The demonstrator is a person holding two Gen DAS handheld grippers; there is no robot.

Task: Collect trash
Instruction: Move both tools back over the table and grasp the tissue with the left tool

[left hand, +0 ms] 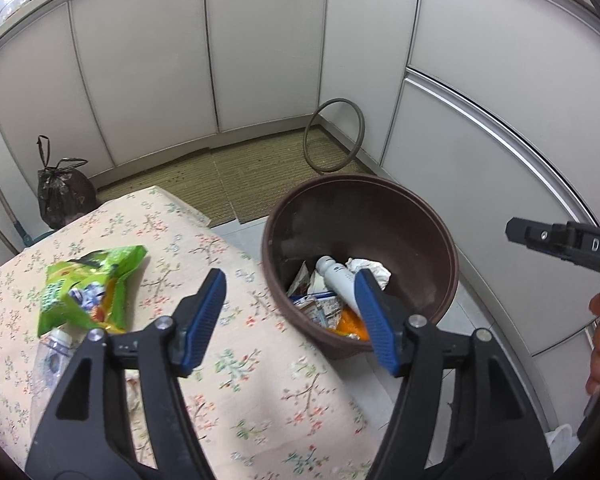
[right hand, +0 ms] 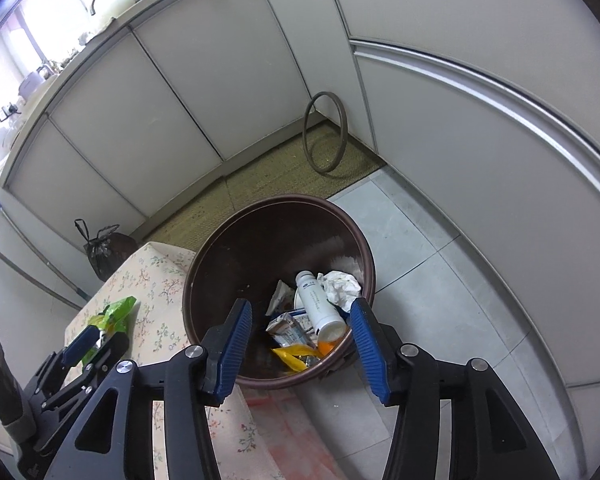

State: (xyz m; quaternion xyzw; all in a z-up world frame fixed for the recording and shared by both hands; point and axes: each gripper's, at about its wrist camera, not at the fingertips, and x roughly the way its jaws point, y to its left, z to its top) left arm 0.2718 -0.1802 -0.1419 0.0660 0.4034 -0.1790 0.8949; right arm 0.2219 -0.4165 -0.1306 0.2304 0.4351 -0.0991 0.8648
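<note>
A brown round bin (left hand: 440,240) (right hand: 204,272) stands on the floor beside the table. Inside lie a white bottle (left hand: 336,276) (right hand: 318,304), crumpled paper (left hand: 370,266) (right hand: 342,284), a small carton (right hand: 288,326) and yellow-orange wrappers (right hand: 292,354). A green snack bag (left hand: 88,288) (right hand: 114,316) and a clear plastic bottle (left hand: 52,354) lie on the floral tablecloth (left hand: 220,360). My left gripper (left hand: 292,316) is open and empty above the table edge, between the bag and the bin. My right gripper (right hand: 300,346) is open and empty over the bin.
White cabinet doors (left hand: 260,40) ring the room. A tied black rubbish bag (left hand: 62,192) sits on the floor behind the table. A brown ring (left hand: 334,140) leans in the corner on a woven mat (left hand: 240,176). A mop handle (right hand: 32,244) leans at left.
</note>
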